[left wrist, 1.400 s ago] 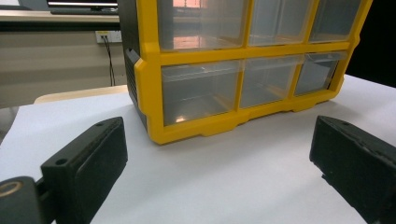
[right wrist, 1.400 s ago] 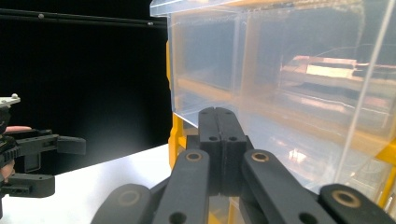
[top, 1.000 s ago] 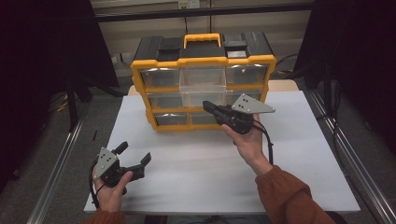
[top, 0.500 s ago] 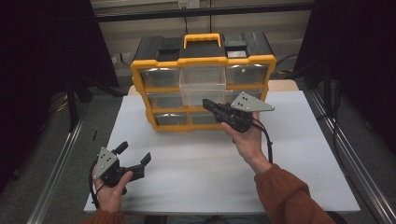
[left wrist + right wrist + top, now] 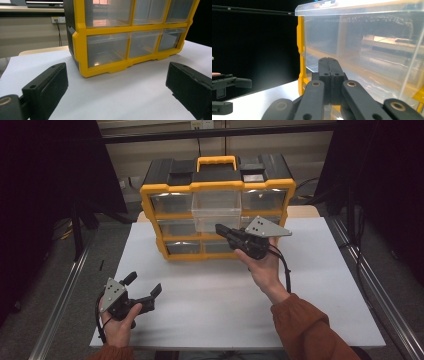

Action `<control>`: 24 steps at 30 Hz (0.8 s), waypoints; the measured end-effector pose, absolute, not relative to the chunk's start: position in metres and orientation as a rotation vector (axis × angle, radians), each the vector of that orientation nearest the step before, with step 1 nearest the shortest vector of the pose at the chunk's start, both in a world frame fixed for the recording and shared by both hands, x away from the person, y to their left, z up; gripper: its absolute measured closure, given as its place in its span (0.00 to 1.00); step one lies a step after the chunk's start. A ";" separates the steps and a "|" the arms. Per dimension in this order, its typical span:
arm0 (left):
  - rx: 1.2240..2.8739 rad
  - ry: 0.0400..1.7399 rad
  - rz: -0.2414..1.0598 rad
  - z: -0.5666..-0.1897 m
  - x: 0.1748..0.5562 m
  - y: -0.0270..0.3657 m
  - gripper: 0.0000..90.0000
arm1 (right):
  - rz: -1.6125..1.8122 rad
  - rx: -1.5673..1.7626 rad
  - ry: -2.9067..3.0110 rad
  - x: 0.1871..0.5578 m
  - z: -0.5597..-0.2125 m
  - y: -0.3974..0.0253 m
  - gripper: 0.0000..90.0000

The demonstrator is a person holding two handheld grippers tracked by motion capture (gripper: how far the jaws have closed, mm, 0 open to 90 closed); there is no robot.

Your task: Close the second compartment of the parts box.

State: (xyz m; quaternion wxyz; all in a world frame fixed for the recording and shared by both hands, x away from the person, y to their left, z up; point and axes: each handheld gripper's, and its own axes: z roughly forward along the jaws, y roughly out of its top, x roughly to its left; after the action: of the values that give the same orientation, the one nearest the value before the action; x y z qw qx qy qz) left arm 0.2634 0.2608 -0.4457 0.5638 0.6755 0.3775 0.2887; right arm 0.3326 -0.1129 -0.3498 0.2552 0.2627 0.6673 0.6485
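A yellow and black drawer organizer [image 5: 170,195] stands at the back of the white table [image 5: 210,305]. Its clear top middle drawer [image 5: 216,210] sticks out toward me. My right gripper [image 5: 220,228] is shut with nothing between its jaws, its tips right at the lower front of that drawer. In the right gripper view the shut right gripper [image 5: 329,62] lies against the clear drawer [image 5: 367,50]. My left gripper [image 5: 144,284] is held open low over the table's front left, empty. The left gripper [image 5: 117,75] faces the organizer [image 5: 107,30] from a distance.
A dark cable [image 5: 285,267] trails from the right gripper past the hand. Metal rails [image 5: 372,295] run along both sides of the table. The left gripper [image 5: 232,82] appears far off in the right gripper view.
The right gripper has crept slightly up and closer to the drawer front. The left gripper has stayed where it was, still open.
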 end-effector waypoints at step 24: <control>1.587 0.881 0.688 -0.446 0.264 0.261 0.05 | 1.757 0.732 1.799 0.341 -0.349 -0.113 1.00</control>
State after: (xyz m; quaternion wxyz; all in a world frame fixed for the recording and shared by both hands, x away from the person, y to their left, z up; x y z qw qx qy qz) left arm 0.2636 0.2614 -0.4456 0.5648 0.6747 0.3743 0.2926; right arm 0.3408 -0.1127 -0.3494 0.2583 0.2702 0.6634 0.6482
